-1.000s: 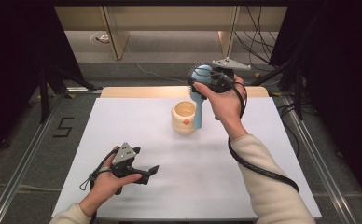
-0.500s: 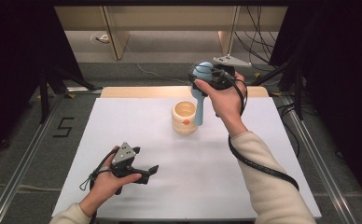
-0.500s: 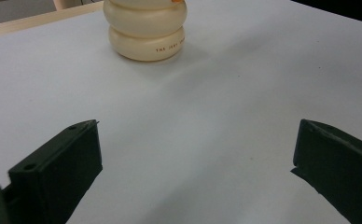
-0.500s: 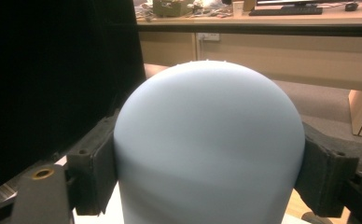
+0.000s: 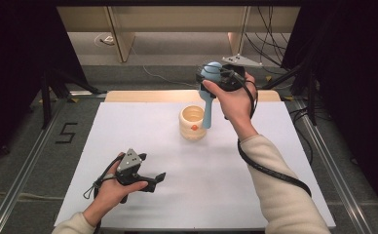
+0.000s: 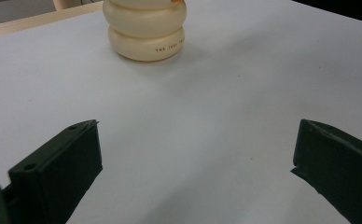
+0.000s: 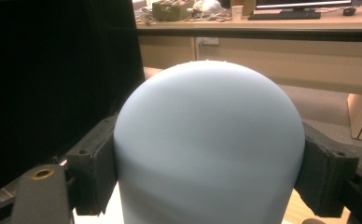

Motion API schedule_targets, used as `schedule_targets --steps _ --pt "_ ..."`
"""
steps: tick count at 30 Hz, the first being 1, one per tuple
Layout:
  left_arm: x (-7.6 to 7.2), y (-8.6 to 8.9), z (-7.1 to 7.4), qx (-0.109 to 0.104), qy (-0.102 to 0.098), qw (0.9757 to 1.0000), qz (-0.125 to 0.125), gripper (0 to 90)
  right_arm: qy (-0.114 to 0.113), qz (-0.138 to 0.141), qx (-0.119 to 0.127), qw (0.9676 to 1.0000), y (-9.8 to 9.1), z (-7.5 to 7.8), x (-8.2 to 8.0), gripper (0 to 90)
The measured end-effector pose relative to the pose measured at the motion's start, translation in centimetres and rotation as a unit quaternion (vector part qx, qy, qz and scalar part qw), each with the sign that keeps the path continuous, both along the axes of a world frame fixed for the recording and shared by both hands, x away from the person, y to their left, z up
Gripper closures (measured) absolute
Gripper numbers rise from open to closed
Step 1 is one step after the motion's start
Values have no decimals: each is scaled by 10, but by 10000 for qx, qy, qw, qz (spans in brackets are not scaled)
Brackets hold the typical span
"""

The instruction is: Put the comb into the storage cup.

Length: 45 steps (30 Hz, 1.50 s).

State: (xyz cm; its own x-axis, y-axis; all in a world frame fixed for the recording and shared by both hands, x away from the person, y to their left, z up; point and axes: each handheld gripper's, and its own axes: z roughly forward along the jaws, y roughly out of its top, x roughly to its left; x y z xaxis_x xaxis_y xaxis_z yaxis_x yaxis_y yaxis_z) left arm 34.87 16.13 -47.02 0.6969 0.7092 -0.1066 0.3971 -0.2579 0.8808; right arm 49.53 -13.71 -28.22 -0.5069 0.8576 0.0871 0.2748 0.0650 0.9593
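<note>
Looking down from the high view, the right gripper (image 5: 215, 78) is raised above the far half of the white table (image 5: 216, 185), its jaws clamped on the round head of a pale blue utensil (image 5: 209, 92). The handle hangs down beside a cream ribbed cup (image 5: 193, 123), which stands upright on the table; whether the handle's tip touches the cup is hard to tell from here. The left gripper (image 5: 158, 178) lies low near the table's near edge, well apart from the cup, with the person's hand around it.

In the left gripper view, its two black jaws stand wide apart with nothing between them, above bare table (image 6: 216, 116), and the cup (image 6: 144, 29) stands ahead.

In the right gripper view, the blue rounded head (image 7: 209, 144) sits gripped between both jaws, pressed on either side.
</note>
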Motion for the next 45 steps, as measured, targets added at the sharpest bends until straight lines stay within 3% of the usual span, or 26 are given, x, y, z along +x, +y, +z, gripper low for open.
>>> schedule_targets --steps 45 --pt "0 0 0 -44 22 10000 11 5 -110 -53 107 9999 7 4 11 207"
